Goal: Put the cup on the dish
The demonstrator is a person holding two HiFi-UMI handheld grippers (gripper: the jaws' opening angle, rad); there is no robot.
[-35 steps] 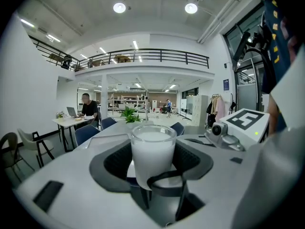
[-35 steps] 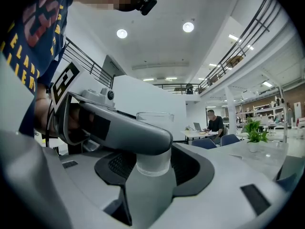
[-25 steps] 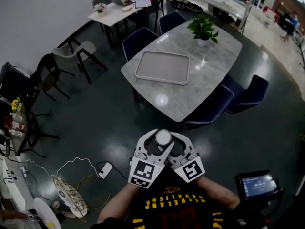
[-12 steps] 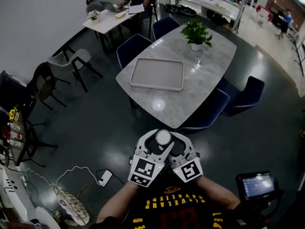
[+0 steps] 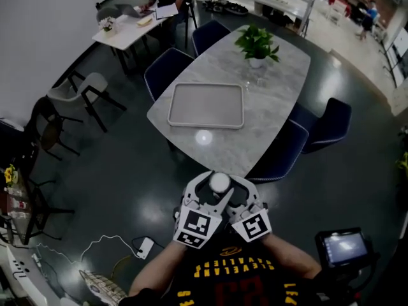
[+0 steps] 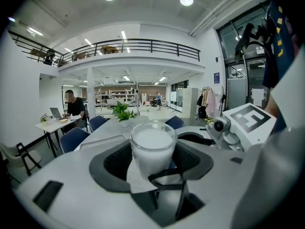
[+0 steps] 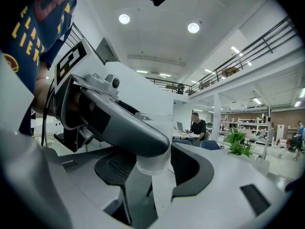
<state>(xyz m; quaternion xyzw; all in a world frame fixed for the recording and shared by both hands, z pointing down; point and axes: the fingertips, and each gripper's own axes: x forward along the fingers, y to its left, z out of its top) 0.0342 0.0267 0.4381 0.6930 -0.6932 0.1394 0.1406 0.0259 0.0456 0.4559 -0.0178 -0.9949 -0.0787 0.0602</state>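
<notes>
A clear cup (image 5: 219,183) with white contents is held over the dark floor, short of the table. My left gripper (image 5: 210,187) is shut on the cup (image 6: 152,144), which stands upright between its dark pads. My right gripper (image 5: 243,190) is pressed in beside it. In the right gripper view the cup (image 7: 160,128) also stands between that gripper's (image 7: 153,162) jaws, but a left-gripper finger (image 7: 128,128) crosses in front and hides the contact. The dish, a grey rectangular tray (image 5: 205,105), lies bare on the marble table (image 5: 274,101) ahead.
A potted plant (image 5: 256,43) stands on the table's far end. Dark blue chairs (image 5: 278,154) surround the table, one at its near edge. A person sits at a small white table (image 5: 131,24) far left. Cables (image 5: 108,242) lie on the floor; a screen (image 5: 344,247) is at lower right.
The view has moved forward and turned: the table and tray have slid left and nearer, and the floor clutter at lower left has dropped out of view. Both grippers and the cup keep their pose.
</notes>
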